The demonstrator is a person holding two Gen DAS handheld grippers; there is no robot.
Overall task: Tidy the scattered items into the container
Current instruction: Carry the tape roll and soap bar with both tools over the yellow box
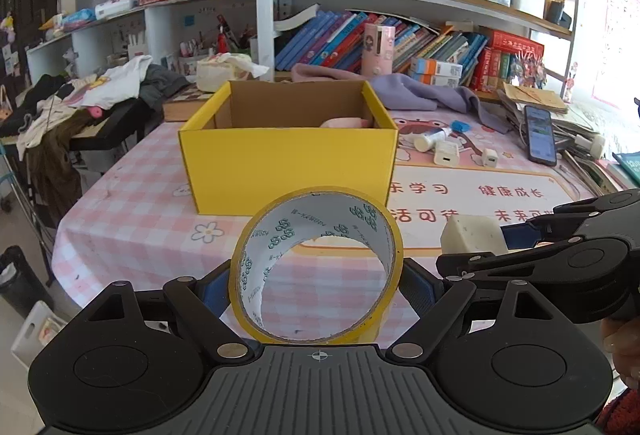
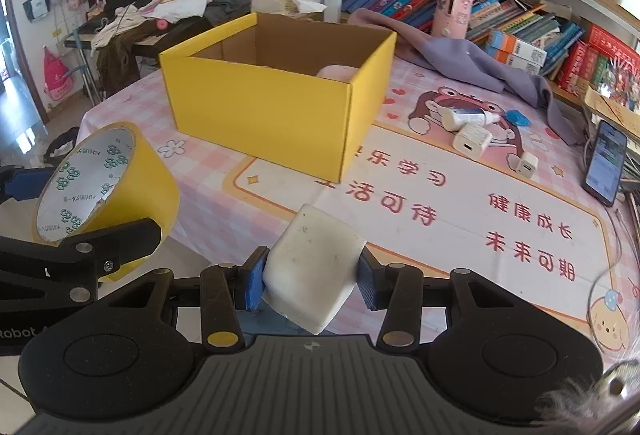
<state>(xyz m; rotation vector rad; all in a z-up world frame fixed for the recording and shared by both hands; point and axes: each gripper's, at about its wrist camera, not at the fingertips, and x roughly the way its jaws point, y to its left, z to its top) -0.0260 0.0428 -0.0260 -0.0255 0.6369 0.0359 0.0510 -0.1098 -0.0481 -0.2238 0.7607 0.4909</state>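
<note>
Yellow cardboard makes the open-topped box (image 1: 288, 163), which stands on the pink checked tablecloth (image 1: 132, 219) ahead of both tools, with a pale pink item (image 1: 344, 123) lying inside by its far right corner; nearer, the left gripper (image 1: 316, 287) stands wide with its blue pads (image 1: 420, 287) pressed on either side of a broad roll of yellow packing tape (image 1: 316, 271), held upright so that the printed white core faces the camera; just to its right, the right gripper (image 2: 314, 275) is drawn in narrow on a scuffed off-white rectangular block (image 2: 316, 267), its blue pads (image 2: 252, 279) clamped against the block's two sides and the block tilted, one corner low; both loads hang above the near edge of the table, short of the box; beyond the right gripper and to the right of the box lie a small white tube (image 2: 468, 117), a blue clip-like piece (image 2: 518, 117), a large white charger plug (image 2: 472, 142) and a smaller white plug (image 2: 527, 164), all on the cartoon-printed mat (image 2: 460, 203); farther right a dark smartphone (image 2: 606, 163) rests with its screen lit; a lilac cloth (image 2: 460, 59) is draped behind these, before shelves crowded with books (image 1: 360, 35).
</note>
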